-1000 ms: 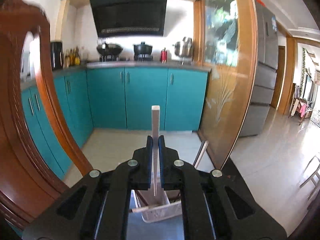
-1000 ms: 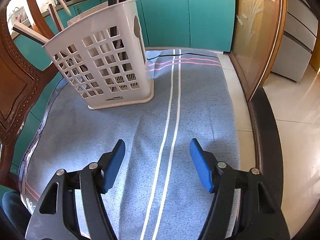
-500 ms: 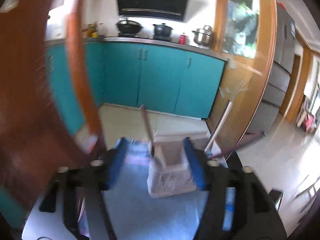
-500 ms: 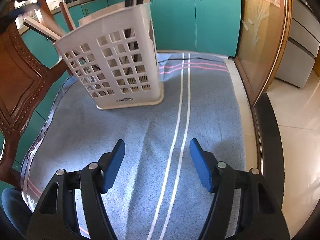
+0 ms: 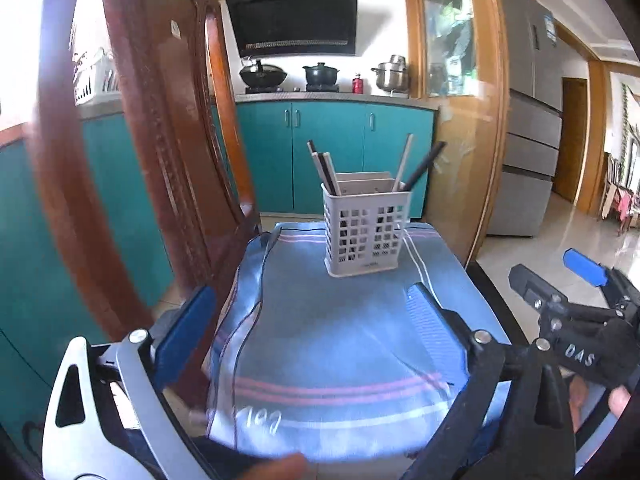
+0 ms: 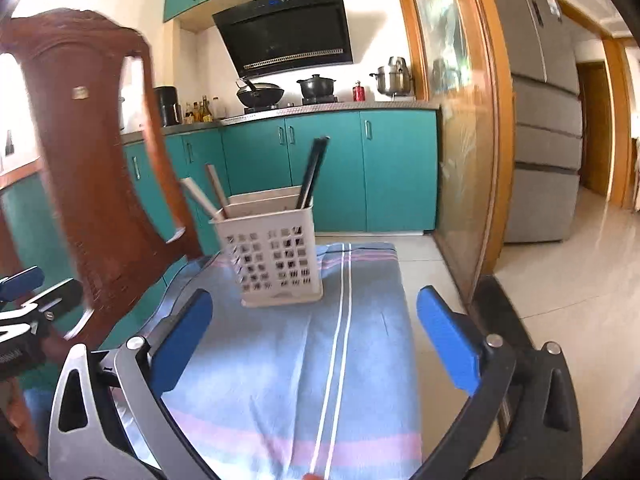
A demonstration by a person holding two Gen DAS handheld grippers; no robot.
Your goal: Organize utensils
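On the striped blue cloth (image 5: 344, 332) stands the white basket (image 5: 366, 232), toward the cloth's far end, upright. Several utensils (image 5: 326, 168) lean out of it: dark and pale sticks tilted left and right. A wooden chair back (image 5: 168, 128) rises just left of the basket, beside the cloth's left edge. Behind the basket run teal cabinets (image 6: 328, 168), with pots on the worktop (image 6: 320, 108) above them. The left tongs (image 5: 308, 320) hang well short of the basket, blue pads wide apart, gripping nothing. The right tongs (image 6: 316, 332) also face the basket from the near end, spread wide and empty.
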